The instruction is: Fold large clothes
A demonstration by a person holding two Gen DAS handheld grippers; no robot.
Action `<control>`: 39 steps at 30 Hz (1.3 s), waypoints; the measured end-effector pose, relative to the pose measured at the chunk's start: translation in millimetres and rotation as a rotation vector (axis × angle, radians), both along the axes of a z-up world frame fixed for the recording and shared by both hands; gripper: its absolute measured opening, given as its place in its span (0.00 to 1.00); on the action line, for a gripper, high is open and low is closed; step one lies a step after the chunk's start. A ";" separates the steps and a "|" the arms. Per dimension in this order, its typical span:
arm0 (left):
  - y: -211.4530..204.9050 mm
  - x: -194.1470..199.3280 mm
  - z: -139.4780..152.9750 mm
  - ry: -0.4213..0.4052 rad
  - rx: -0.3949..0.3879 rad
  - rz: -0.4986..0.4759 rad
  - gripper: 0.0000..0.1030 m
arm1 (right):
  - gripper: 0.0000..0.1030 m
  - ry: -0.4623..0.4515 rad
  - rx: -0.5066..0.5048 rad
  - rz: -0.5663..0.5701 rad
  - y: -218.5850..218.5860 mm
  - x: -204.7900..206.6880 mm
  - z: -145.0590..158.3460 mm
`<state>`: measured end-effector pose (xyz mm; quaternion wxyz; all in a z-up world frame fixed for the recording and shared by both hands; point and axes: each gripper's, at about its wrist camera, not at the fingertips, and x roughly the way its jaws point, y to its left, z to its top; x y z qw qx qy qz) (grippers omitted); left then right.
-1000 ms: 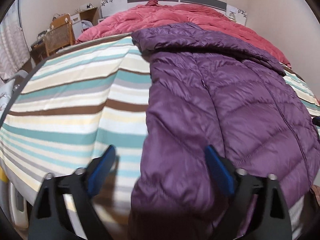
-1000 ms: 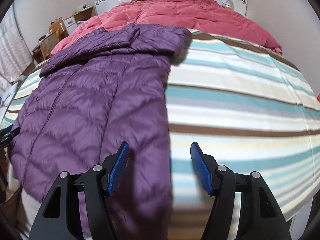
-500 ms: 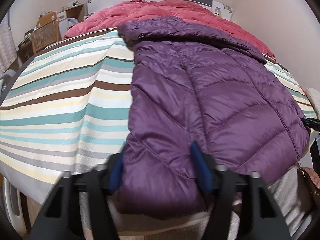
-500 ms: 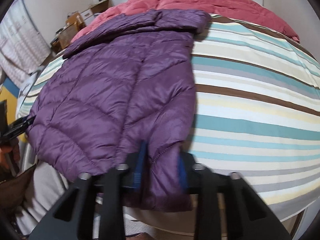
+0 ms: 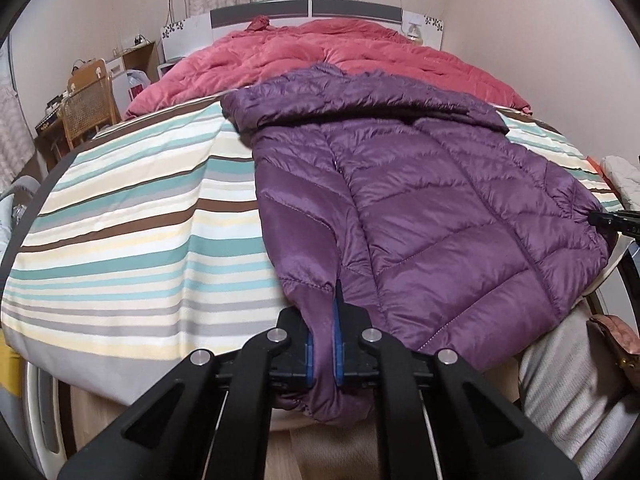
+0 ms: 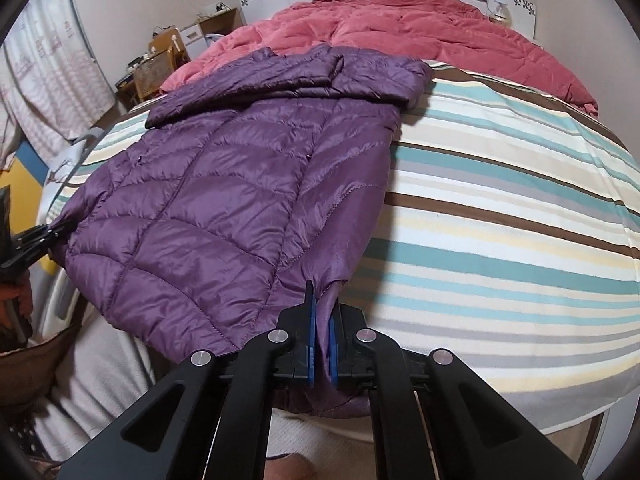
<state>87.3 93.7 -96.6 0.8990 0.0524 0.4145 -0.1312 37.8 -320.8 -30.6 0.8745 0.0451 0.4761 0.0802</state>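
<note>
A purple quilted down jacket (image 5: 440, 208) lies spread on the striped bedcover (image 5: 128, 216), hood toward the headboard, hem at the bed's near edge. It also shows in the right wrist view (image 6: 224, 208). My left gripper (image 5: 323, 344) is shut on the jacket's left hem corner. My right gripper (image 6: 321, 344) is shut on the right hem corner. Each gripper's tip shows in the other's view, the right one (image 5: 612, 220) and the left one (image 6: 36, 240), both at the jacket's hem.
A pink-red quilt (image 5: 340, 48) covers the far half of the bed below the headboard (image 5: 304, 8). A wicker chair (image 5: 86, 108) and a desk stand at the left wall. The striped bedcover also shows in the right wrist view (image 6: 500, 216). A brown bag (image 5: 616, 344) sits by the bed's foot.
Both grippers have gone from open over the hem to shut on the jacket's two hem corners and have drawn back toward the bed's near edge.
</note>
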 end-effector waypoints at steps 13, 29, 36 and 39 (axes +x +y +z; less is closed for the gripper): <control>24.4 -38.6 47.0 -0.008 -0.104 -0.016 0.06 | 0.05 -0.031 0.090 0.037 -8.4 -48.3 34.0; 30.9 96.0 73.1 0.006 -0.238 0.028 0.09 | 0.05 -0.018 0.328 -0.055 -36.6 89.3 63.4; 15.8 160.5 59.6 0.040 -0.225 0.057 0.09 | 0.05 0.032 0.375 -0.133 -48.6 143.4 45.3; 7.8 187.0 48.0 0.057 -0.191 0.068 0.11 | 0.05 0.055 0.370 -0.174 -51.5 164.7 32.8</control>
